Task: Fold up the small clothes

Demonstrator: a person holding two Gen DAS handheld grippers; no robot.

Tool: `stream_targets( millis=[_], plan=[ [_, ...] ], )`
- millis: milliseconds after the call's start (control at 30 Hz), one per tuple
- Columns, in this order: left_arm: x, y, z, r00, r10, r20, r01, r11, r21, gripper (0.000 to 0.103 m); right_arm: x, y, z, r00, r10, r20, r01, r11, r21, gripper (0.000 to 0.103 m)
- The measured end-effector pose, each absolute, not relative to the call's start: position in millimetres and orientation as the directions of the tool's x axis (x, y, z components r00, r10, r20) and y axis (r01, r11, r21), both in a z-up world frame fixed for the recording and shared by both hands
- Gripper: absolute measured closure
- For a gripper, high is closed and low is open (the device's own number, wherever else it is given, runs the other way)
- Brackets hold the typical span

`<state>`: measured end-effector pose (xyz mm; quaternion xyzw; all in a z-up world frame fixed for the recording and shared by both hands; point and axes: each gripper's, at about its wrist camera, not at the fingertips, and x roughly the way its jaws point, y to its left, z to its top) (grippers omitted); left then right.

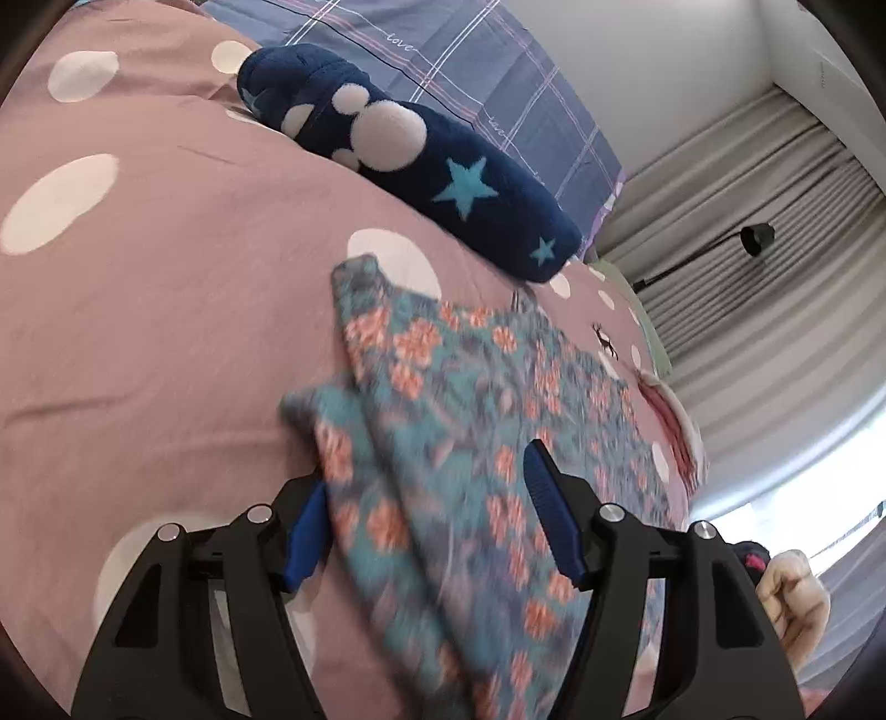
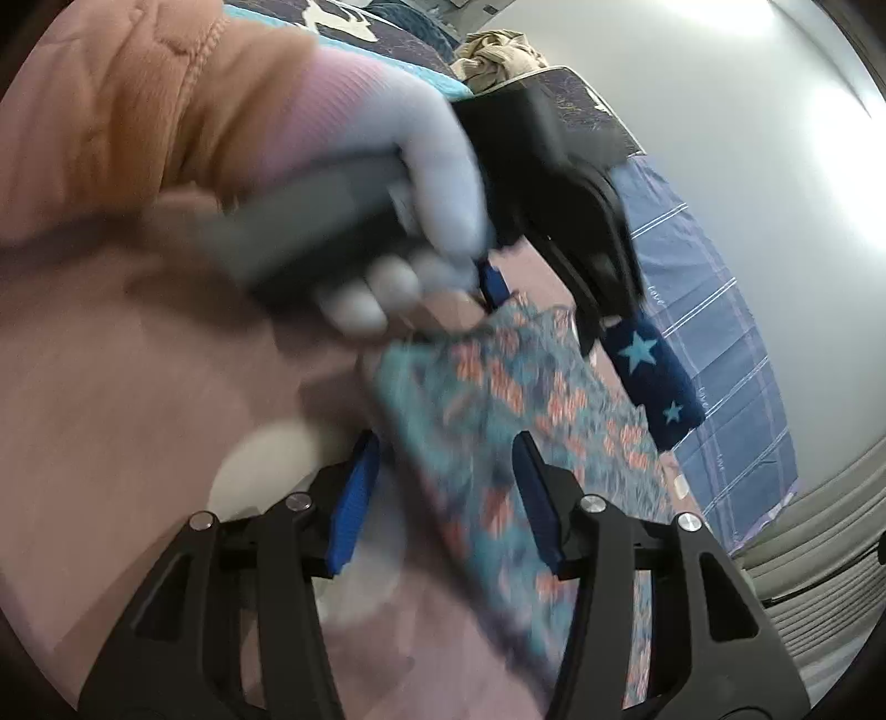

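Pink dotted bedspread (image 1: 138, 332) under floral garment (image 1: 459, 399), between both gaping tongs (image 1: 437, 526).

A teal garment (image 1: 443, 421) with orange flowers lay folded lengthwise into a long strip on the pink bed (image 1: 166, 332), its layers slightly offset, blurred.

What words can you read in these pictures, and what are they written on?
"love" – on the blue plaid sheet, in script, near the top of the left view.
More of the same script farther along that sheet is too small or blurred to read.
Nothing is written on the floral cloth.
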<state>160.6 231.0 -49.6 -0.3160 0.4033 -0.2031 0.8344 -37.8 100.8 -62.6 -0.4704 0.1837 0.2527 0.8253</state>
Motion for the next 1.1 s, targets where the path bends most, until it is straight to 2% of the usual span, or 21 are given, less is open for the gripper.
stream_targets(
  millis=[67, 100, 133, 167, 200, 267, 367, 600, 833, 1100],
  plan=[
    [171, 224, -48, 0.585, -0.579, -0.568, 0.076, 0.736, -0.672, 0.052, -29, 111, -63, 0.816, 0.241, -0.526, -0.574, 0.448, -0.686, 0.057],
    [174, 223, -49, 0.577, -0.576, -0.578, 0.069, 0.74, -0.669, 0.073, -27, 113, -64, 0.815, 0.241, -0.527, -0.575, 0.451, -0.683, 0.06],
    [179, 223, -53, 0.559, -0.585, -0.587, 0.053, 0.732, -0.679, 0.09, -25, 114, -65, 0.809, 0.243, -0.535, -0.583, 0.452, -0.675, 0.07],
    [183, 225, -57, 0.55, -0.596, -0.585, 0.039, 0.718, -0.694, 0.09, -24, 114, -65, 0.809, 0.239, -0.537, -0.582, 0.454, -0.674, 0.088],
    [183, 225, -57, 0.555, -0.594, -0.582, 0.035, 0.716, -0.698, 0.092, -23, 111, -64, 0.812, 0.241, -0.532, -0.578, 0.468, -0.669, 0.095],
    [182, 224, -51, 0.571, -0.581, -0.581, 0.039, 0.726, -0.687, 0.092, -19, 100, -51, 0.797, 0.28, -0.536, -0.595, 0.521, -0.612, 0.099],
    [184, 216, -30, 0.583, -0.572, -0.576, 0.068, 0.741, -0.668, 0.092, -12, 79, -25, 0.769, 0.34, -0.541, -0.617, 0.614, -0.491, 0.099],
    [188, 186, 25, 0.597, -0.537, -0.596, 0.125, 0.796, -0.593, 0.093, -6, 34, 9, 0.767, 0.391, -0.508, -0.603, 0.709, -0.365, 0.099],
    [202, 133, 45, 0.587, -0.509, -0.629, 0.106, 0.819, -0.563, 0.093, 8, -35, 32, 0.788, 0.391, -0.476, -0.539, 0.812, -0.225, 0.099],
    [228, 43, 56, 0.553, -0.516, -0.654, 0.144, 0.833, -0.534, 0.093, 32, -130, 29, 0.762, 0.408, -0.502, -0.46, 0.887, 0.023, 0.099]
  ],
)
